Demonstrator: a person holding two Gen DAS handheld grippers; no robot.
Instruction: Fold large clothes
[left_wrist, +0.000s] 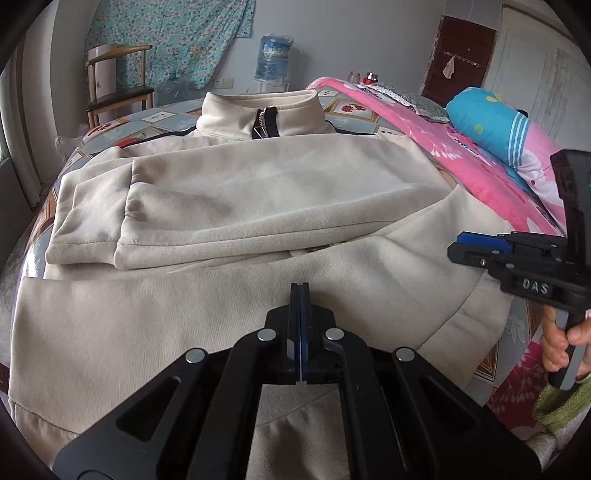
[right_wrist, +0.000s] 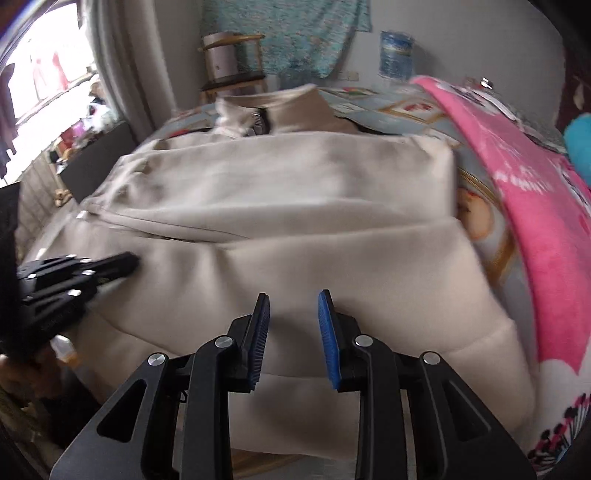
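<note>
A cream zip-collar jacket (left_wrist: 258, 192) lies flat on the bed with its collar (left_wrist: 258, 110) at the far end. Both sleeves are folded across the chest, their cuffs (left_wrist: 92, 221) at the left. My left gripper (left_wrist: 299, 286) hovers over the jacket's lower middle with its blue pads pressed together and no cloth between them. In the right wrist view the jacket (right_wrist: 295, 184) is blurred. My right gripper (right_wrist: 293, 295) stands open over the jacket's lower right part with nothing between its fingers. The left gripper (right_wrist: 129, 260) shows at the left, the right gripper (left_wrist: 461, 245) at the right, in a hand.
A pink blanket (left_wrist: 443, 140) and a blue pillow (left_wrist: 491, 118) lie along the jacket's right side. The patterned bedsheet (left_wrist: 162, 118) shows beyond the collar. A wooden chair (left_wrist: 118, 85) and a water bottle (left_wrist: 273, 57) stand at the far wall. A window (right_wrist: 48, 74) is at the left.
</note>
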